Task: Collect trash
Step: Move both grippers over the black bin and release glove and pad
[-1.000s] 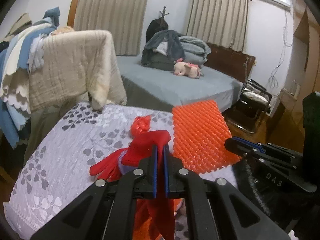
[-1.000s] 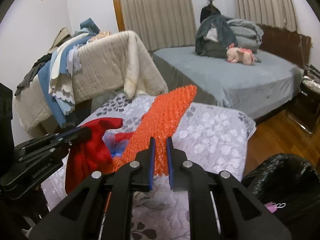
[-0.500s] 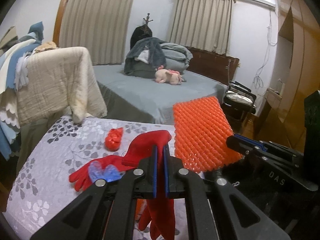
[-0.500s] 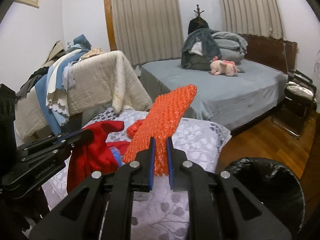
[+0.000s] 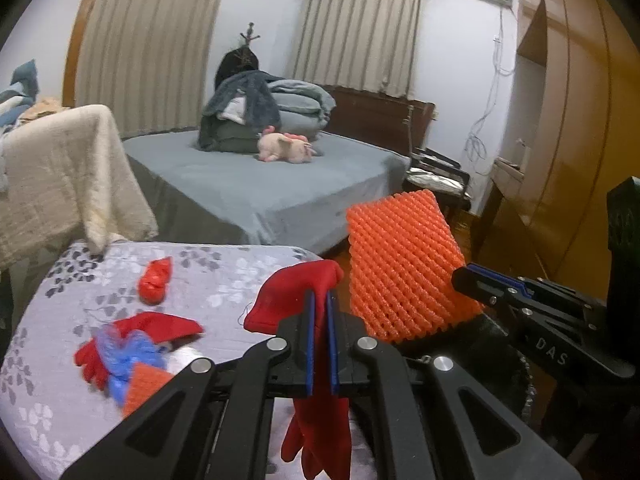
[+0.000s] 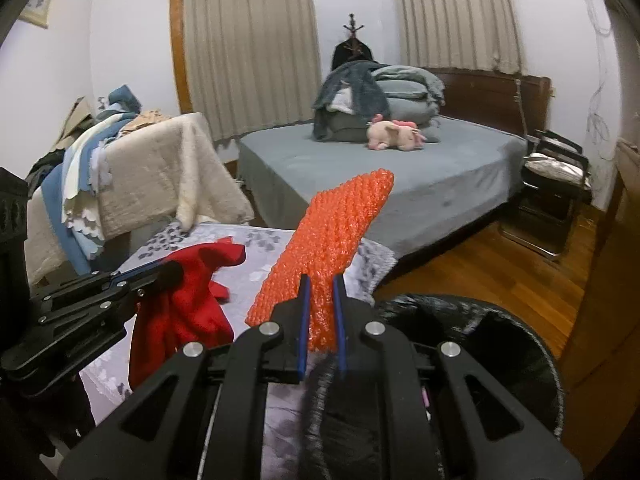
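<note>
My left gripper is shut on a red glove, which droops below its jaws; the same glove hangs at the left of the right wrist view. My right gripper is shut on an orange foam net sheet, held upright; that sheet stands beside the glove in the left wrist view. A black-lined trash bin sits just below and right of both grippers. On the floral quilt lie a second red glove, blue wrappers, an orange scrap and a red crumpled piece.
A grey bed with folded bedding and a pink plush toy stands behind. A cream blanket drapes over a rack at the left. A black folding chair and wooden cabinets stand at the right, over wood flooring.
Both grippers have swung right and lifted slightly with the glove and the foam sheet, off the quilt and toward the black bin. The bin has come into fuller view.
</note>
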